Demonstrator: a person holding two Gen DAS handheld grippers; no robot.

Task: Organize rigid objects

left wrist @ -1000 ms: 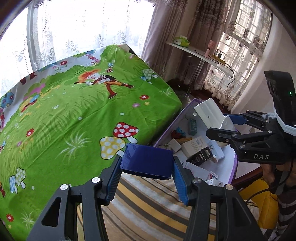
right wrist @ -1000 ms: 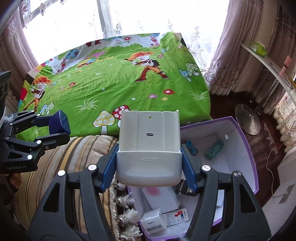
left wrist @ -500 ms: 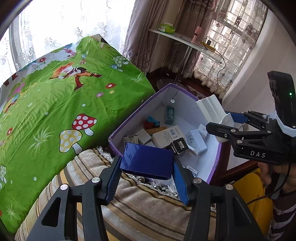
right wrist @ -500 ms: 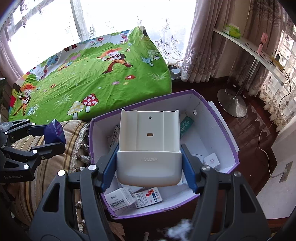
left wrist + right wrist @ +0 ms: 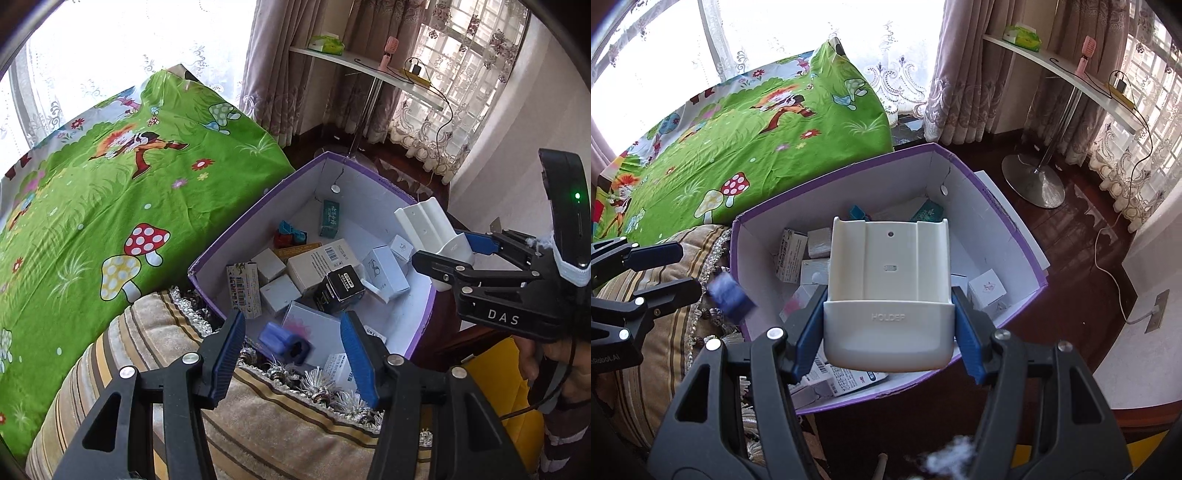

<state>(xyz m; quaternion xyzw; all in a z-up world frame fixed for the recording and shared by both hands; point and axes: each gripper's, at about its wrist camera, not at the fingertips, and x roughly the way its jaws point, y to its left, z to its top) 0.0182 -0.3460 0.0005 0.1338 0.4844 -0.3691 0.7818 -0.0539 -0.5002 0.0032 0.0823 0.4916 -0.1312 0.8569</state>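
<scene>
A purple-rimmed cardboard box (image 5: 258, 210) (image 5: 997, 214) holds several small cartons. My left gripper (image 5: 293, 321) (image 5: 689, 268) hangs over its near corner with its jaws opening. A dark blue box (image 5: 284, 341) (image 5: 729, 291), blurred, is loose between and below the pads and touches neither. My right gripper (image 5: 888, 295) (image 5: 439, 245) is shut on a white plastic holder (image 5: 888, 258) (image 5: 424, 225), held upright above the purple box's middle.
A striped cushion (image 5: 166, 369) with a tasselled fringe lies against the purple box's near side. A green cartoon bedsheet (image 5: 110, 192) spreads to the left. Beyond stand a white shelf table (image 5: 1071, 74) on a metal foot, curtains, a dark wood floor and a white cable (image 5: 1108, 266).
Both grippers swung from over the bed to above the purple box. The left gripper's jaws opened and the dark blue box dropped out. The right gripper still grips the white holder.
</scene>
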